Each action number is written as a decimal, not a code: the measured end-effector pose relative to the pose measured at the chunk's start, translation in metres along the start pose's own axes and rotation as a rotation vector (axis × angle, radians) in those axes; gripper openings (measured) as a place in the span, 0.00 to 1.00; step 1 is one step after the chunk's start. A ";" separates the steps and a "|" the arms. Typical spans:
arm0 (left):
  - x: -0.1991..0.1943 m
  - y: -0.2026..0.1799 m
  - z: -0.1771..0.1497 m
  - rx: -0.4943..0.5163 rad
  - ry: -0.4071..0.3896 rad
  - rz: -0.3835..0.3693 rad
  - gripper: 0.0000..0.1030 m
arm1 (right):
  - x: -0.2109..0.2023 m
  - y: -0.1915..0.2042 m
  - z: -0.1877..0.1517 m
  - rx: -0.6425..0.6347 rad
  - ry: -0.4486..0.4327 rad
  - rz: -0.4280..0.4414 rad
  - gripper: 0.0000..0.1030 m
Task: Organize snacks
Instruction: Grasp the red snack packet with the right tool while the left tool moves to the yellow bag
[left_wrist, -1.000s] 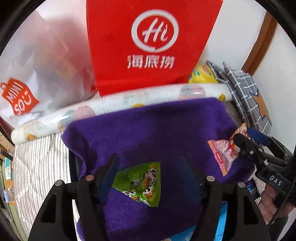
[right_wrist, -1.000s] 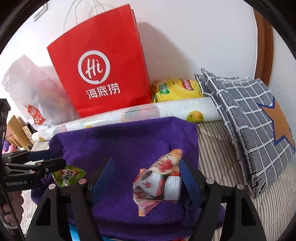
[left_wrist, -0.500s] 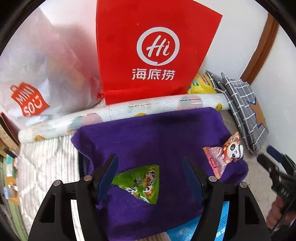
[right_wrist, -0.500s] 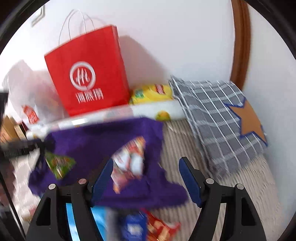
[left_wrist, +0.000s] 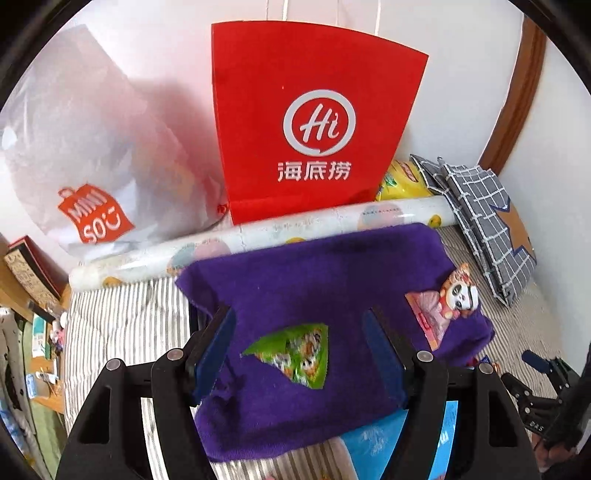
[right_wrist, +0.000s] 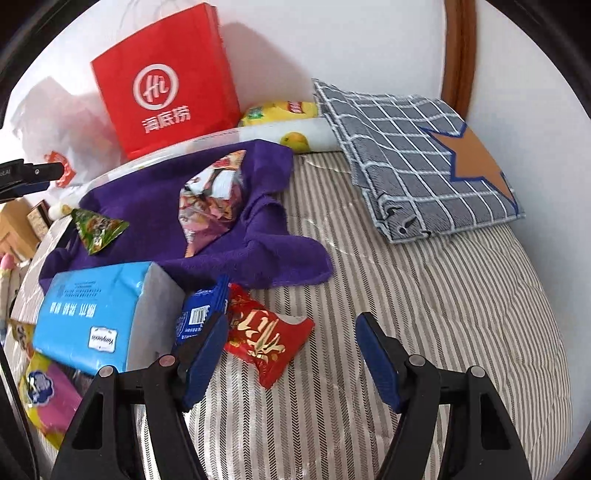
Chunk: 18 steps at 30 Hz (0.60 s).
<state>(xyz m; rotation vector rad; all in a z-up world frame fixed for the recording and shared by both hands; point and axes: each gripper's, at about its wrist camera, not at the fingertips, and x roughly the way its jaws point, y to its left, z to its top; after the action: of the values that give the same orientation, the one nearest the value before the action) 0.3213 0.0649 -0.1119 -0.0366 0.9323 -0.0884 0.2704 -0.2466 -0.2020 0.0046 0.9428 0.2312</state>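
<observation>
Left hand-held gripper (left_wrist: 297, 334): jaws apart, nothing held, above green snack pack (left_wrist: 295, 354) on purple towel (left_wrist: 332, 273).
Pink panda snack pack (left_wrist: 448, 302) on same towel, near right edge.
Right hand-held gripper (right_wrist: 290, 338): jaws apart, nothing held, over striped bed (right_wrist: 424, 295).
Red snack pack (right_wrist: 264, 338) on bed, just beside left jaw, next to blue snack pack (right_wrist: 201, 314) and blue tissue pack (right_wrist: 96, 314).
Red paper bag (left_wrist: 314, 125) upright at wall.
</observation>
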 end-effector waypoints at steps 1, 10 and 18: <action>-0.001 0.001 -0.005 -0.007 0.007 -0.008 0.69 | 0.001 0.002 0.000 -0.011 -0.003 0.012 0.68; -0.004 0.014 -0.053 -0.031 0.090 0.029 0.69 | 0.027 0.002 0.011 -0.024 0.017 0.124 0.56; -0.012 0.016 -0.082 -0.056 0.121 0.025 0.69 | 0.022 -0.005 -0.001 0.011 0.119 0.276 0.51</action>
<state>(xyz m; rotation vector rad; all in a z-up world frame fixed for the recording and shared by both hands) 0.2495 0.0827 -0.1521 -0.0715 1.0563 -0.0416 0.2833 -0.2476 -0.2212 0.1330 1.0612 0.4857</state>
